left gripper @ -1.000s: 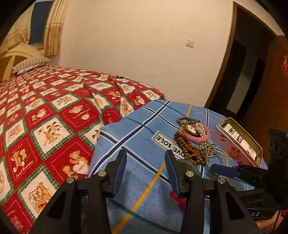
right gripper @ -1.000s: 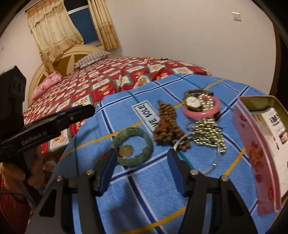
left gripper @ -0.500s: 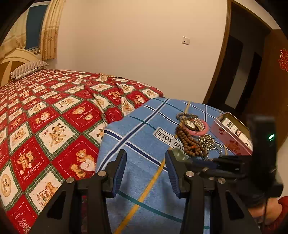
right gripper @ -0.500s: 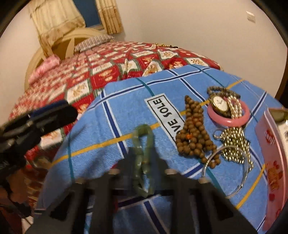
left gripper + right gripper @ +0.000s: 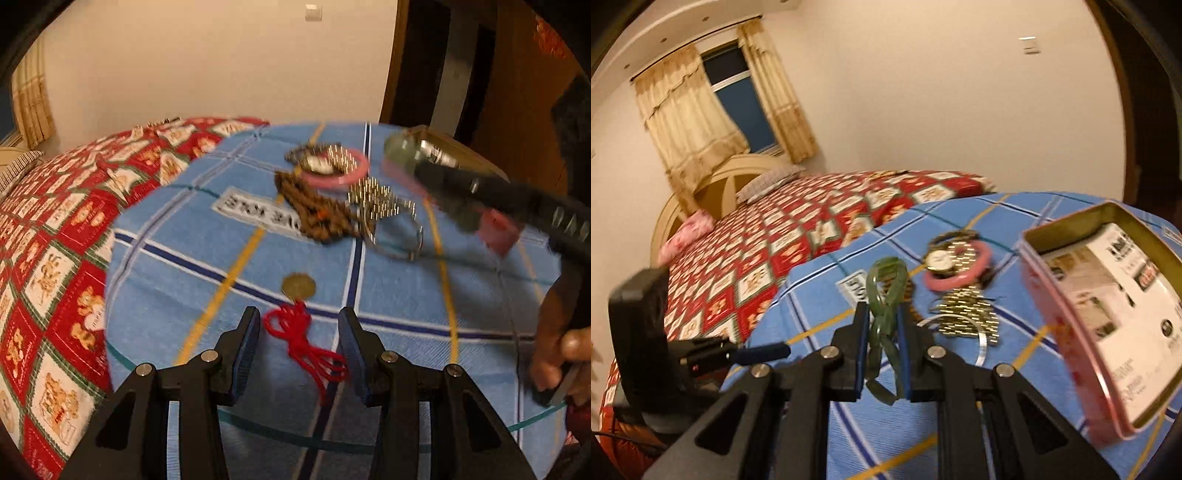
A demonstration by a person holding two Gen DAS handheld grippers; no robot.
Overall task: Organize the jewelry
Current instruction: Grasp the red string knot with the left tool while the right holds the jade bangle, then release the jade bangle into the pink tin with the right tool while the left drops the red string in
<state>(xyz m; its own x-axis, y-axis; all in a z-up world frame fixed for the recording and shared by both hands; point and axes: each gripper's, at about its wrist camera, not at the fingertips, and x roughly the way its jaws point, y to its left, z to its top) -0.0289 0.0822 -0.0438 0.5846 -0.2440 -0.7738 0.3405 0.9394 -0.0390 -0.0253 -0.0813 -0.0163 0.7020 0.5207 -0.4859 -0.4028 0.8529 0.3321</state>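
My right gripper (image 5: 882, 317) is shut on a green jade bangle (image 5: 884, 295), held upright above the blue cloth; in the left wrist view it (image 5: 406, 155) hovers by the tin. My left gripper (image 5: 299, 328) is open, its fingers either side of a red knotted cord (image 5: 306, 343) with a brass coin (image 5: 298, 286). A pink bangle (image 5: 340, 177) with a watch (image 5: 938, 258), brown prayer beads (image 5: 317, 214), a gold chain pile (image 5: 967, 317) and a silver bangle (image 5: 402, 236) lie further back. An open pink tin (image 5: 1052, 332) holding a white box stands at right.
The blue checked cloth (image 5: 184, 258) covers a rounded surface beside a bed with a red patterned cover (image 5: 812, 229). A white cloth label (image 5: 258, 214) lies on the cloth. A dark doorway (image 5: 443, 74) is behind at right.
My right gripper closed on the green bangle, lifted it off the coin and moved right toward the tin. My left gripper swung right and now straddles the red cord.
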